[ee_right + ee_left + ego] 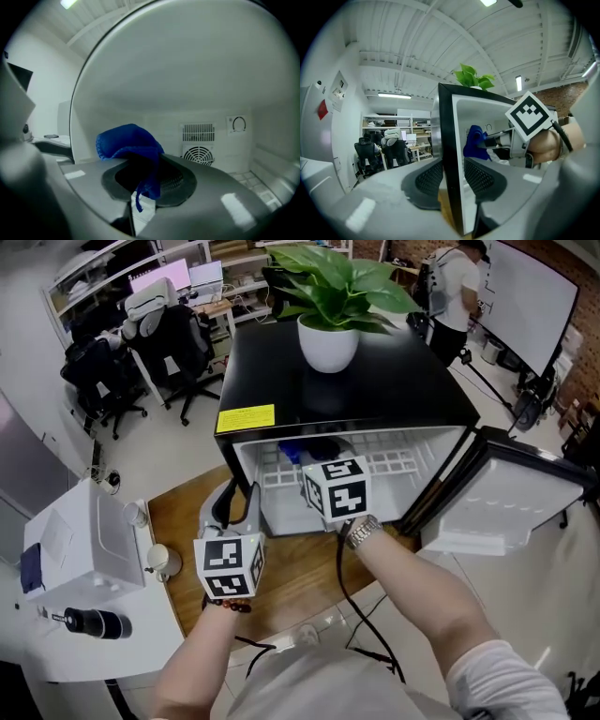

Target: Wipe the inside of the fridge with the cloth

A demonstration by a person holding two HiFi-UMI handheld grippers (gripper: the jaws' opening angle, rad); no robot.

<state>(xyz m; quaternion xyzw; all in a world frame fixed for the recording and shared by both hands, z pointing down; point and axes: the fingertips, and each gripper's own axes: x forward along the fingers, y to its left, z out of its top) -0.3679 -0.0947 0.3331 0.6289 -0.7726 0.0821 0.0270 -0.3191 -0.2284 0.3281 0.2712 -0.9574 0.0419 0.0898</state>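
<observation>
From your head camera, you are holding your right gripper (319, 454) inside the open fridge (375, 399), with the blue cloth (292, 452) at its tip above the wire shelf (394, 465). In the left gripper view, your left gripper (452, 176) is clamping the fridge's left wall. In the right gripper view, your 2 jaws are pinching the cloth, facing the back vent (198, 146)

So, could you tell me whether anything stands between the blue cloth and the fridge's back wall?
Nothing visible does: the right hand-held gripper holds the blue cloth inside the fridge, with clear space to the back wall.
</observation>
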